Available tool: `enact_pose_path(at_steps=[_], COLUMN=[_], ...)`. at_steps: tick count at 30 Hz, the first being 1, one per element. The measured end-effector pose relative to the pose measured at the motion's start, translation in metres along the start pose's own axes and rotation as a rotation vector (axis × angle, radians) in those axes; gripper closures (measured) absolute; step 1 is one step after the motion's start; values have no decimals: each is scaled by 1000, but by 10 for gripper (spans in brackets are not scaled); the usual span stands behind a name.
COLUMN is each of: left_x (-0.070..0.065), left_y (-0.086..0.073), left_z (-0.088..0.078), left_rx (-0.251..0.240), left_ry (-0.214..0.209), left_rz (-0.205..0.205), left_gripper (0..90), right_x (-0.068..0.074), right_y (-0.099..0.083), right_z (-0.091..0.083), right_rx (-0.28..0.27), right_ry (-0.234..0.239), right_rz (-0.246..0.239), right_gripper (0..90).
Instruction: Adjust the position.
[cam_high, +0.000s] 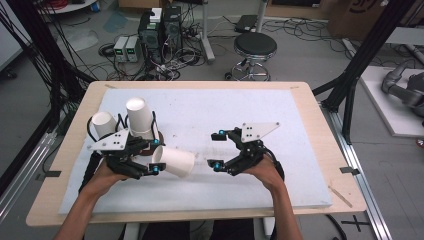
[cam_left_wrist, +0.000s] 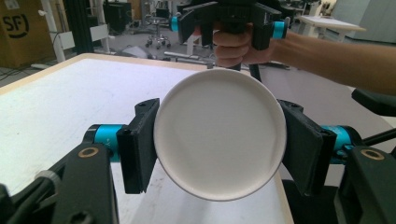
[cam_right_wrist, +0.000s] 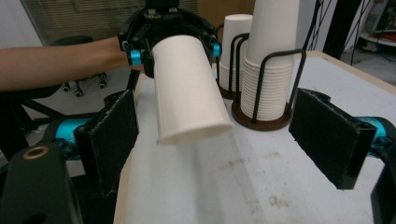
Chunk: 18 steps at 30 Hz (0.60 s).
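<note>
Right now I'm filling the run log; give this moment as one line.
left hand-held gripper: shut on paper cup, held sideways | right hand-held gripper: open, empty | cup stacks: in holder

Even, soft indoor light falls from overhead, leaving only faint shadows under the paper cup (cam_high: 172, 161) and the hands on the white table (cam_high: 235, 107). In the left gripper view the cup's base (cam_left_wrist: 219, 133) is bright but keeps its shading, while the room behind it is slightly soft. All three pictures are a little grainy, and the nearest black tongs at the bottom of both gripper views look blurred and stretched.
</note>
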<state>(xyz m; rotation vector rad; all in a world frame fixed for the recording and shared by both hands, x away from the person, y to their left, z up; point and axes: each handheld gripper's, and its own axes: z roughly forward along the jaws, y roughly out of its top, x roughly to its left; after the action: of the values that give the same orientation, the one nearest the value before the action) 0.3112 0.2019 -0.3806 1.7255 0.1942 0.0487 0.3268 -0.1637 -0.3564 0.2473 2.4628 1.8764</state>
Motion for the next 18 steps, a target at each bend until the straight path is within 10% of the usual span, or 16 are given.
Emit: enact_pose_path(at_steps=[18], left_x=[-6], left_y=[10], left_z=[38], left_rx=[-44], left_ry=[-66], left_rz=[5], left_gripper=[348], right_x=[5], right_y=[2], right_z=[18], right_rx=[-47], right_ry=[85], right_rz=[7], right_gripper=[165])
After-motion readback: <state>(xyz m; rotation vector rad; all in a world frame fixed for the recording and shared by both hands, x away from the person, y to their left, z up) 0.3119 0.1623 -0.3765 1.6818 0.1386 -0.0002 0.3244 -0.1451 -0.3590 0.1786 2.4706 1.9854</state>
